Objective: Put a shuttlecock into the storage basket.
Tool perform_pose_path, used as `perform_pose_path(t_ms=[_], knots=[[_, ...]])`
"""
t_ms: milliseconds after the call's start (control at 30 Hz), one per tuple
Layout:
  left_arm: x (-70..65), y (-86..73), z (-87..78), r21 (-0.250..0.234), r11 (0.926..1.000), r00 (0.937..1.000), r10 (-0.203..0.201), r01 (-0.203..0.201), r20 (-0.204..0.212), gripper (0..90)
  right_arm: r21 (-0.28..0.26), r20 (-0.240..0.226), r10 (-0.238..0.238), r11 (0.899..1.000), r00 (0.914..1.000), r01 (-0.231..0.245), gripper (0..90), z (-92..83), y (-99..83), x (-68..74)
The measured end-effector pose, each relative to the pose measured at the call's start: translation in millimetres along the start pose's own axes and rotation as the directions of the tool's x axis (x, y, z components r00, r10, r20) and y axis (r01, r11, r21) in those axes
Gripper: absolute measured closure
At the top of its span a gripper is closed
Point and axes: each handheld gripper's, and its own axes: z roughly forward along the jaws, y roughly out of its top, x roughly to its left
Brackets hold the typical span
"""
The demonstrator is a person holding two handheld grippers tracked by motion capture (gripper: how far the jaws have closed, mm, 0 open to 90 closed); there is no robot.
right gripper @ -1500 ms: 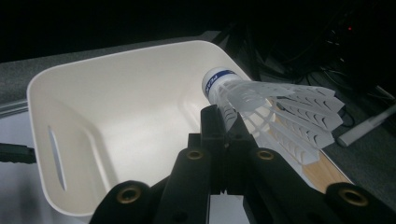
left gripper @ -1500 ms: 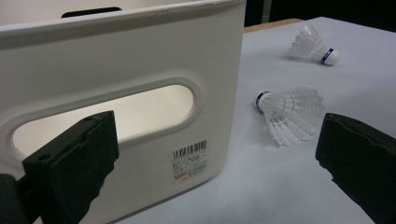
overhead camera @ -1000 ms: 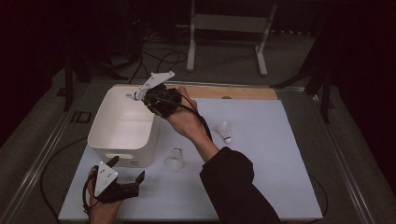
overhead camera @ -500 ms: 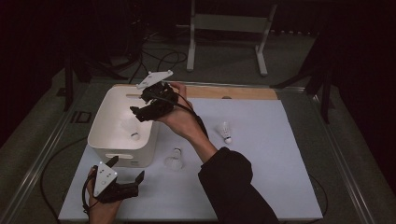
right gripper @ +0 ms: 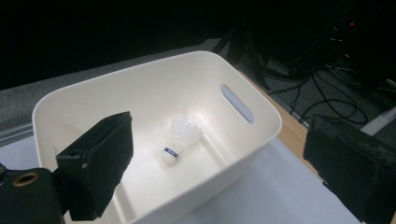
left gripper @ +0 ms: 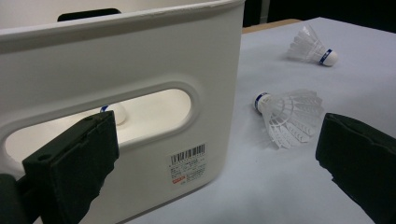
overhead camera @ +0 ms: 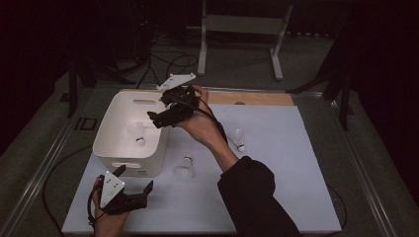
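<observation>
With one shuttlecock [right gripper: 180, 140] lying inside the white bin [overhead camera: 114, 148], the right gripper [overhead camera: 160, 117] hangs over the bin, its jaws having just been opening and now empty, so next comes the shuttlecock beside the bin [overhead camera: 184, 169], near the open left gripper [overhead camera: 133, 183].

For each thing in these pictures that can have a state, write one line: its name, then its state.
White bin: upright, holds one shuttlecock.
Shuttlecock in the bin: lying loose, cork down.
Near shuttlecock: on the mat beside the bin.
Far shuttlecock: lying on the mat.
Right gripper: open, just opened, empty.
Left gripper: open, empty.
</observation>
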Motion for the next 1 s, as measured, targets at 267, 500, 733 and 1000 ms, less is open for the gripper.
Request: perform_pose_path(t_ms=[267, 500, 733, 1000], knots=[[-0.7, 0.0, 0.6, 0.002, 1.0000, 1.0000, -0.002, 0.002, 0.000, 0.0, 0.000, 0.017, 0.018, 1.000, 0.9997, -0.018, 8.4, -5.2, -5.3, -7.5], [-0.7, 0.1, 0.5, 0.003, 1.0000, 1.0000, 0.001, -0.001, 0.001, 0.0, 0.001, 0.028, 0.019, 1.000, 0.9994, -0.019, 8.5, -8.2, -10.0, -12.1], [-0.4, 0.1, 0.7, 0.008, 1.0000, 1.0000, 0.001, -0.001, -0.005, 0.1, 0.006, 0.039, 0.030, 1.000, 0.9988, -0.030, 8.5, -11.3, -14.5, -17.1], [-0.7, 0.1, 0.8, 0.004, 1.0000, 1.0000, -0.004, 0.004, -0.007, 0.0, 0.004, 0.052, 0.036, 0.999, 0.9980, -0.036, 8.5, -15.1, -20.6, -23.7]])
